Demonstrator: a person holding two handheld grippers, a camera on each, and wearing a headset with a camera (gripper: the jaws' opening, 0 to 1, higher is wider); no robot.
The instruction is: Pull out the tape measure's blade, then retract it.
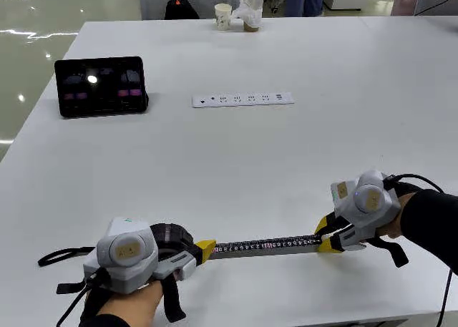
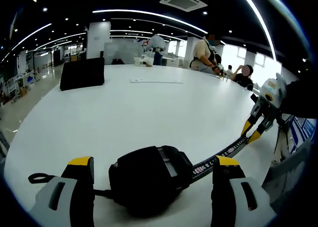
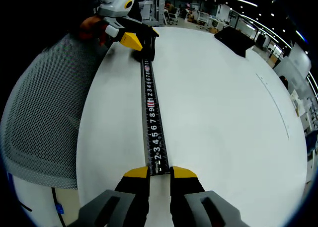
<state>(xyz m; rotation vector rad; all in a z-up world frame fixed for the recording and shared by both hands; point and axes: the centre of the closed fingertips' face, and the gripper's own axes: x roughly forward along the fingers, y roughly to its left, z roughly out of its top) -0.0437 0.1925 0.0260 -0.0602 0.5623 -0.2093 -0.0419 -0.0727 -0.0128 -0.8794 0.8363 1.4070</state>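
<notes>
Inspection of the pull-out stage. My left gripper [image 2: 154, 163] sits at the bottom of its own view, its jaws wide apart on either side of the tape measure case [image 2: 149, 180]. A sliver of gap shows at each yellow tip. I cannot tell whether the case is actually clamped or merely bracketed.

My right gripper [image 3: 160, 173], at the bottom centre of its own view, has its jaws drawn narrow and pinched on the free end of the blade [image 3: 151, 117].

In the head view the case rests on the white table [image 1: 286, 162] at lower left. The blade runs flat along the table from there to the right gripper at lower right, numbers facing up.

Assessment: the extension is well in hand, with a good run of blade exposed. How much remains inside the case cannot be judged. Retraction is not yet done; the blade has to feed back into the case.
</notes>
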